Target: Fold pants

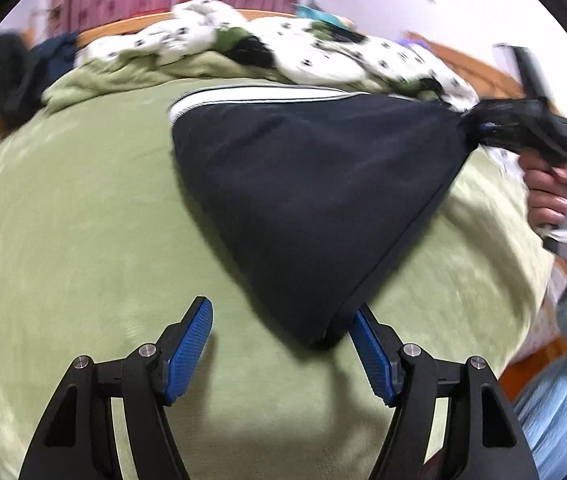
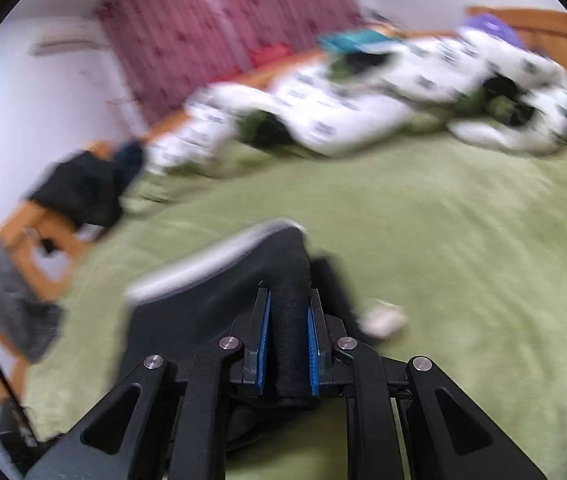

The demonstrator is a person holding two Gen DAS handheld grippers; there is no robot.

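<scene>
The dark pants (image 1: 307, 200) spread across the middle of the frame on the green blanket (image 1: 83, 220) covering the bed, white side stripe along their upper edge. The left gripper (image 1: 281, 338) sits at the lower centre, fingers wide — the pants' lowest corner rests just beside its right-hand pad. The right gripper (image 2: 288, 322) pinches a bunched fold of the pants (image 2: 219, 300), lifting it toward the right edge of the left view.
</scene>
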